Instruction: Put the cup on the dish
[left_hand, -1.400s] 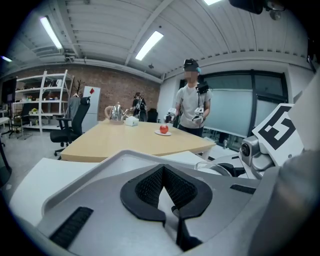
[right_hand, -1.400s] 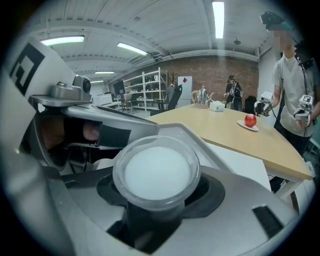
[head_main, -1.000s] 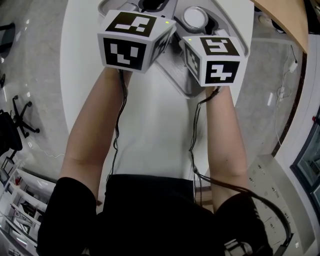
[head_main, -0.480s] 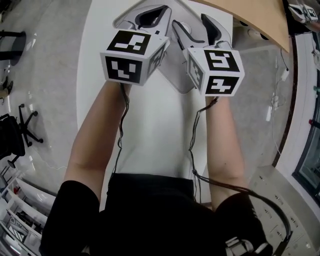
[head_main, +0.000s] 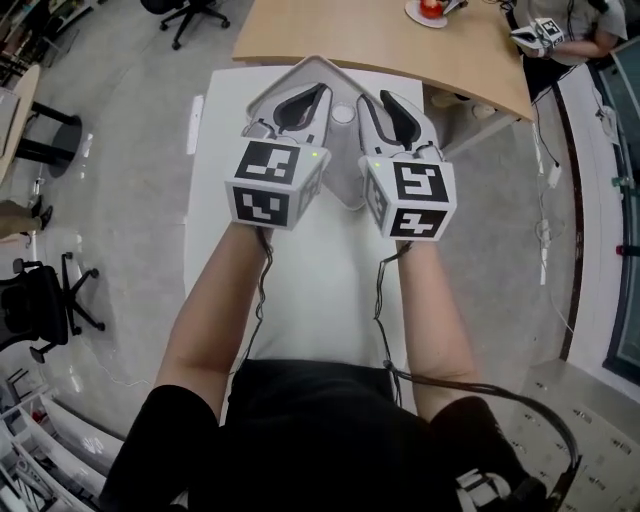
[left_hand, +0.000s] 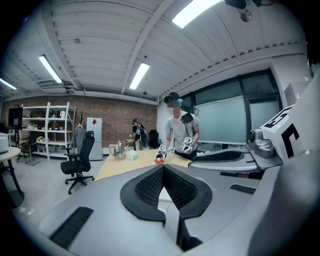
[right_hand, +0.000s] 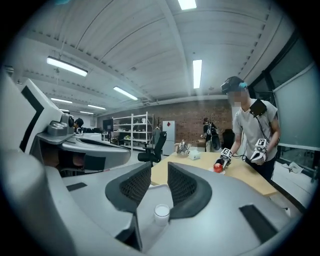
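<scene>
Both grippers are held high above the white table, side by side and pointing away from me. The left gripper is shut, tips touching, with nothing in it. The right gripper has just been closing; its jaws stand a narrow gap apart with nothing between them. Far below, a small white cup stands upright on the table, seen between the two grippers and under the right jaws. A grey tray lies under the grippers. The dish is hidden by them.
A wooden table stands beyond the white one, with a red object on a small plate and a kettle. Another person holding grippers stands at it. Office chairs and shelving are on the left.
Both grippers have risen well above the table, so the table and tray look smaller. The right jaws have narrowed from wide open to a small gap. The left jaws stay together.
</scene>
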